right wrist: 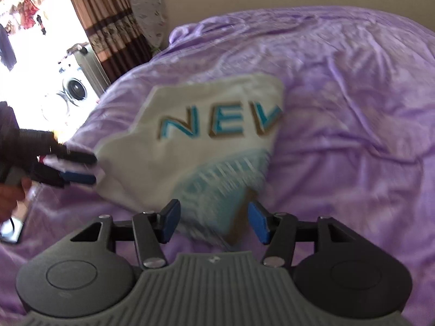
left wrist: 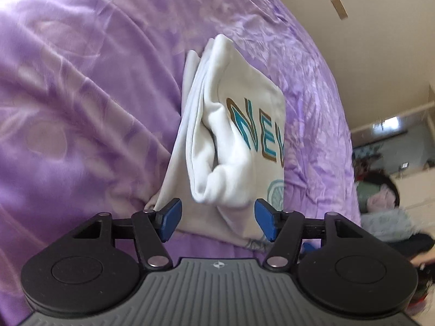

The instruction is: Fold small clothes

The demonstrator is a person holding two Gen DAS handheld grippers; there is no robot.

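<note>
A white T-shirt with teal and gold letters lies folded on the purple bedspread. In the left wrist view its thick folded end sits between the blue pads of my left gripper. The pads stand wide apart and do not press on it. In the right wrist view the same shirt is blurred, its printed corner lying between the spread pads of my right gripper, which is open. The left gripper shows there at the shirt's left edge, a hand behind it.
The bedspread stretches wide to the right of the shirt. A brown curtain, a suitcase and a washing machine stand beyond the bed. Heaped clothes lie past the bed's edge, under a cream wall.
</note>
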